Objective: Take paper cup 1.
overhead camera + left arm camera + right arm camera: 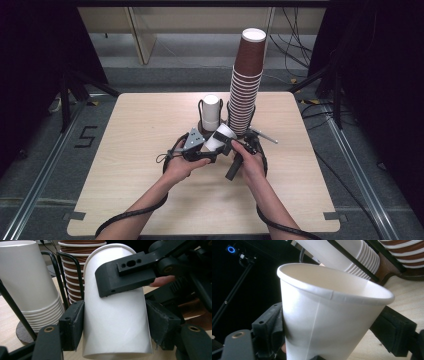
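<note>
Here the worktop [150,165] is carrying, beyond both claws, a tall stack of brown cups [246,85] in a wire holder and, just beside it, a shorter stack of white cups [211,111] in a second holder. Nearer than both stacks, a single white cup [220,137] is hanging tilted between the two claws, off the wood.

The left claw [207,150] is pinching that white cup [116,322] across its body, one pad lying flat on each side, with the rim pointing away from it toward the stacks. The right claw [235,145] is coming in from the opposite side; one of its jaws is lying over the upper wall of the cup in the left gripper view. In the right gripper view the white cup [324,322] is sitting between its jaws, one pad close against the wall, the other standing off, so the right claw looks parted rather than clamped.

The step looks like a hand-over or the peeling apart of nested cups. To do it well, the left claw should be holding lightly, since thin paper dents easily. The right claw should be closing squarely below the rim, both pads seated, before anything pulls. Pulling should be running straight along the cup's axis, away from the stacks behind.
</note>
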